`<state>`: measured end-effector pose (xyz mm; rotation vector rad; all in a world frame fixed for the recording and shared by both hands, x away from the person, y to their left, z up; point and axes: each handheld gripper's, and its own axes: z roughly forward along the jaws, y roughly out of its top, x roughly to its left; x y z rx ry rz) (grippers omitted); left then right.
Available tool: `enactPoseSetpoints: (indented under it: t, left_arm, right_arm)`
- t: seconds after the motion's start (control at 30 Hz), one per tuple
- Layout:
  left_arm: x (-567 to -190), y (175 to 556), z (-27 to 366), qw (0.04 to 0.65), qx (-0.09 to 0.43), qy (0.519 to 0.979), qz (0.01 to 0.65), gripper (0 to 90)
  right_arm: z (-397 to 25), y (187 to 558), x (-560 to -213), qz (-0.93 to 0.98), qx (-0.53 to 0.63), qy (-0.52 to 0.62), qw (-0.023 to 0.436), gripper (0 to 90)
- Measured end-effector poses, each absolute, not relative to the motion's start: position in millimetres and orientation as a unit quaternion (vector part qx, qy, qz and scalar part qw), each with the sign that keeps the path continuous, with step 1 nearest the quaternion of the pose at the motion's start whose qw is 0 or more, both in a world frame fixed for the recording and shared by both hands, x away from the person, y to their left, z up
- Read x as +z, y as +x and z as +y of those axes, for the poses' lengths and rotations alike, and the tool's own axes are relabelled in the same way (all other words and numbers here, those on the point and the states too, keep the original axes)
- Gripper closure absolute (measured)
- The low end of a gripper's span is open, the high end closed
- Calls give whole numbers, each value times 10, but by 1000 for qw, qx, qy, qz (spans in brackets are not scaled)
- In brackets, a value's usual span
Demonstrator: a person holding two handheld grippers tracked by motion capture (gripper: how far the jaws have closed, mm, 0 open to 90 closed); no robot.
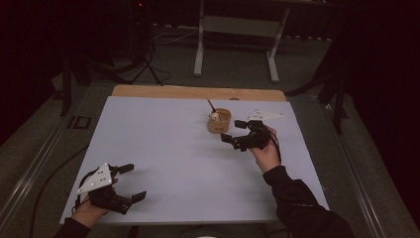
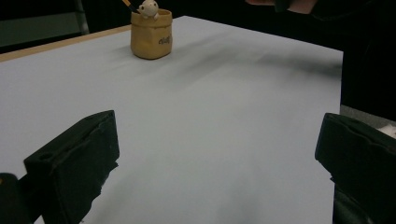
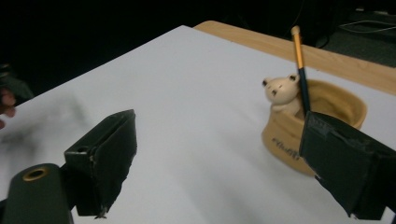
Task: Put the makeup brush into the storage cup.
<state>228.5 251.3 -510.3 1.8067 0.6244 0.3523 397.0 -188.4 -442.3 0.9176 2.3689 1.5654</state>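
White table [image 1: 163, 148], right tool [image 1: 234, 130] agape beside tan cup [image 1: 219, 121].

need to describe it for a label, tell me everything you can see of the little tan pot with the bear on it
The pot is a small round holder, tan and matte like clay or ceramic, with a soft, sack-like wall and dark lettering low on its side. A cream bear figure leans over the rim. A pencil stands tilted inside. It sits upright on the white table near the far edge. The right claw is open beside it, not touching.
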Motion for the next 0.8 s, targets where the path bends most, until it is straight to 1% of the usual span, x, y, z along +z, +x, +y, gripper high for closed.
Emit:
enactPoseSetpoints:
  t: [0.43, 0.47, 0.63, 0.8]
  left_arm:
    - [-5097, 2281, 2520, 564, 152, 767, 266, 5]
    - [-5097, 2281, 2520, 564, 152, 767, 266, 5]
    - [-5097, 2280, 2517, 563, 152, 767, 266, 5]
    - [-5095, 2279, 2521, 564, 152, 767, 266, 5]
  right_arm:
    - [-2006, 3605, -4533, 802, 521, 285, 58, 112]
    - [-2027, 3544, -4555, 804, 522, 279, 52, 111]
    - [-2074, 3408, -4586, 815, 517, 256, 52, 112]
    - [-2127, 3297, -4612, 817, 522, 242, 43, 112]
